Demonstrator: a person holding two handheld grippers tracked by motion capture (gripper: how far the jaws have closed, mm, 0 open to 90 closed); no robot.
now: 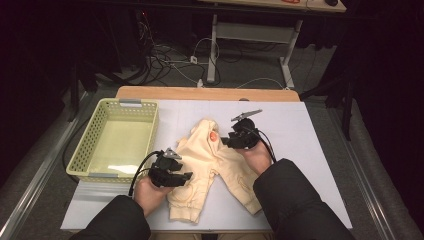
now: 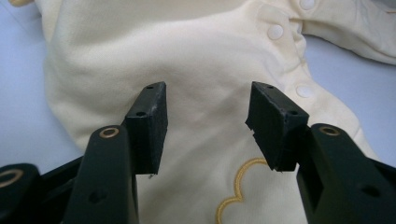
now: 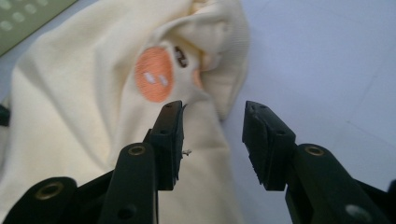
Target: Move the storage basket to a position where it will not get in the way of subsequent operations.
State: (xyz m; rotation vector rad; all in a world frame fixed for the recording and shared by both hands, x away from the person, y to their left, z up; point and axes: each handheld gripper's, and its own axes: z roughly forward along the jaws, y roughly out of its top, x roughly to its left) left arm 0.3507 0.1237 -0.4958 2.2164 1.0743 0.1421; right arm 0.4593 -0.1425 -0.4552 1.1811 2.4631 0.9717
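The cream baby suit (image 1: 210,167) lies crumpled in the middle of the white table (image 1: 310,145), just right of the green basket (image 1: 117,137); it looks light, soft and floppy, likely to sag and slide when lifted, so a hem or the collar by the orange patch (image 3: 154,73) seems the best hold; the left gripper (image 2: 208,126) hovers over the chest, jaws apart, gripping nothing; the right gripper (image 3: 212,140) stands open at the collar; beyond, a dark floor with cables (image 1: 175,60).
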